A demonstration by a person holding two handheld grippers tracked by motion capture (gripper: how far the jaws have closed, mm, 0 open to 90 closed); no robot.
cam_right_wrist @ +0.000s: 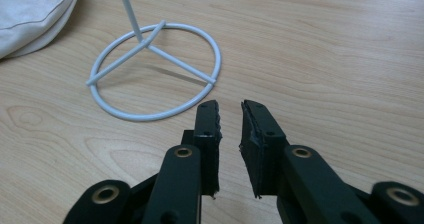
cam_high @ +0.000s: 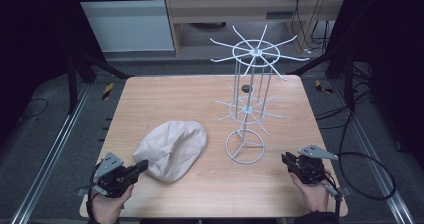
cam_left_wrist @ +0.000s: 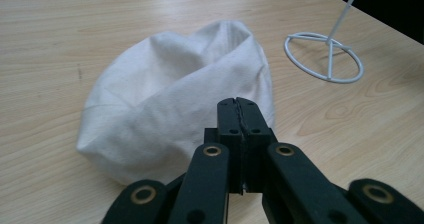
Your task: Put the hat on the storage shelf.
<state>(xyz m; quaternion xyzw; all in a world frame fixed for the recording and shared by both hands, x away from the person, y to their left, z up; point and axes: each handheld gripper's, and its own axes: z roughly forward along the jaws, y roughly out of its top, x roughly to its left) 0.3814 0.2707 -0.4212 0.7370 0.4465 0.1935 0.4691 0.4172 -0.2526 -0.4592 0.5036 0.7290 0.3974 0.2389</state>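
A cream cloth hat point(cam_high: 172, 149) lies crumpled on the wooden table point(cam_high: 150, 99), left of centre. To its right stands a white wire rack point(cam_high: 250, 84) with two tiers of spoke arms, on a ring base point(cam_high: 245, 146). My left gripper point(cam_high: 142, 165) sits at the hat's near left edge. In the left gripper view its jaws point(cam_left_wrist: 237, 104) are pressed together with nothing between them, and the hat point(cam_left_wrist: 170, 94) lies just beyond. My right gripper point(cam_high: 286, 159) hovers right of the ring base point(cam_right_wrist: 155, 71). It point(cam_right_wrist: 231, 109) stands open by a narrow gap, with nothing in it.
A small dark round spot point(cam_high: 245, 88) marks the table behind the rack. Metal rails run along both sides of the table, and cables lie on the floor at the right. The rack's upper arms spread wide above the table's far half.
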